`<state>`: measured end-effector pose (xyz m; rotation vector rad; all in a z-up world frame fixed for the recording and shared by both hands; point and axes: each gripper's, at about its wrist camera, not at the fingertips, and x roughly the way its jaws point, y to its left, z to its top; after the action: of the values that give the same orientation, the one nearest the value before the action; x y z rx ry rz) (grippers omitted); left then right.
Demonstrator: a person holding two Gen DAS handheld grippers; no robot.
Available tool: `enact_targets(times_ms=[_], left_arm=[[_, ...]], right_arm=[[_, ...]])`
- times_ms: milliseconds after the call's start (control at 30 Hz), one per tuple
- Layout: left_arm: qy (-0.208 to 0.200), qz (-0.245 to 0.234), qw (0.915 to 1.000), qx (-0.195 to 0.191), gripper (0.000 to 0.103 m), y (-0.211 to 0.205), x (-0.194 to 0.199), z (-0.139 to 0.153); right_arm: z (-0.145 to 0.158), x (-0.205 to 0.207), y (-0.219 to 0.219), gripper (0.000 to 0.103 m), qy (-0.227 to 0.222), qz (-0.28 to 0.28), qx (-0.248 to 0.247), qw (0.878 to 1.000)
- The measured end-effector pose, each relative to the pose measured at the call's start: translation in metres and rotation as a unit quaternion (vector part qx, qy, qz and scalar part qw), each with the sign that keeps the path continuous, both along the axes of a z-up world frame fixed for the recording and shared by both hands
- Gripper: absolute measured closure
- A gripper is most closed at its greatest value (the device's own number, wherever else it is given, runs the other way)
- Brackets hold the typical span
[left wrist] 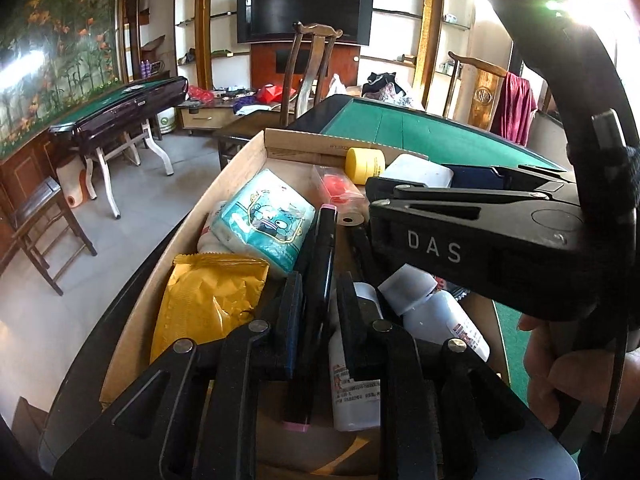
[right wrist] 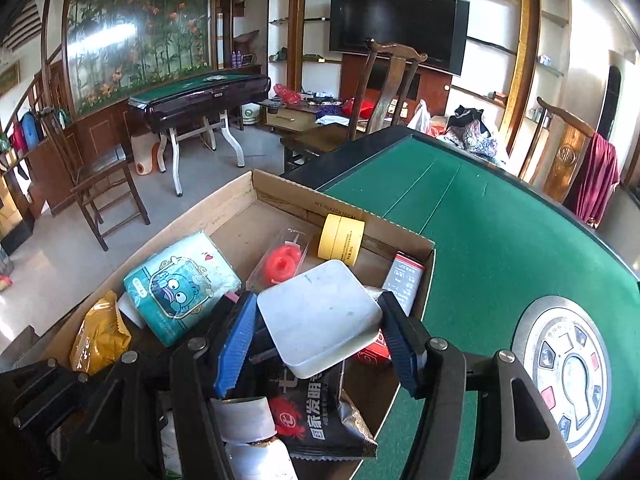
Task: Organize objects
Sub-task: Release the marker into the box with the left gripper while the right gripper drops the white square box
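Two pairs of fingers down in one cardboard box, parked at the left edge of the green surface. Left gripper low over the clutter, fingers nearly together, a black marker running lengthwise between them. Looks snug against the left pad, with a thin sliver of daylight on the right, so flanking rather than clamping. Right gripper about half spread around a flat white case, tilted, its corners right at both blue pads; pressed or merely bracketed, cannot tell. Beneath that case, a black snack packet. Further left in the box, a cartoon-printed tissue pack and a crinkled yellow packet. Towards the far wall, a red item in a clear case and a yellow jar on its side. Just right of the marker, a white bottle. At the right edge of the left view, a hand wrapped round the other gripper's handle.
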<state>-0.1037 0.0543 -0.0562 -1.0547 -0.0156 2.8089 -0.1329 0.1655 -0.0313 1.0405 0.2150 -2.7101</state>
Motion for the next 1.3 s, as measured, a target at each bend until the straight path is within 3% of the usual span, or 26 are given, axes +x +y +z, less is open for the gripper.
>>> enact_targets(times_ms=[100,167,433,567,700,900,1067,1167,1300], left_arm=[[0.004,0.007,1.0,-0.004,0.066,0.0,0.001,0.0],[0.006,0.001,1.0,0.001,0.063,0.0,0.002,0.001],[0.022,-0.006,0.9997,-0.006,0.051,0.004,0.009,0.004],[0.053,-0.002,0.9986,-0.01,0.033,0.005,0.022,0.013],[0.093,0.001,0.9955,-0.018,0.031,0.01,0.04,0.025],[0.096,0.002,0.9943,-0.046,0.031,0.018,0.057,0.046],[0.077,0.035,0.9935,-0.076,0.031,0.003,0.065,0.058],[0.088,0.049,0.9902,-0.097,0.031,-0.008,0.073,0.059],[0.105,0.073,0.9883,-0.084,0.031,-0.029,0.081,0.061]], right_arm=[[0.005,0.003,0.004,0.034,0.003,-0.003,-0.012,1.0],[0.012,0.007,0.008,0.028,0.01,-0.005,-0.021,1.0],[0.035,0.039,0.041,0.026,0.033,-0.06,-0.065,0.996],[0.037,0.074,0.072,0.025,0.045,-0.098,-0.089,0.99],[0.034,0.105,0.104,0.025,0.046,-0.125,-0.121,0.984],[0.027,0.139,0.122,0.025,0.037,-0.133,-0.148,0.979],[0.02,0.15,0.113,0.025,0.033,-0.112,-0.147,0.982],[0.02,0.155,0.102,0.025,0.037,-0.095,-0.133,0.986],[0.017,0.161,0.084,0.025,0.042,-0.072,-0.112,0.99]])
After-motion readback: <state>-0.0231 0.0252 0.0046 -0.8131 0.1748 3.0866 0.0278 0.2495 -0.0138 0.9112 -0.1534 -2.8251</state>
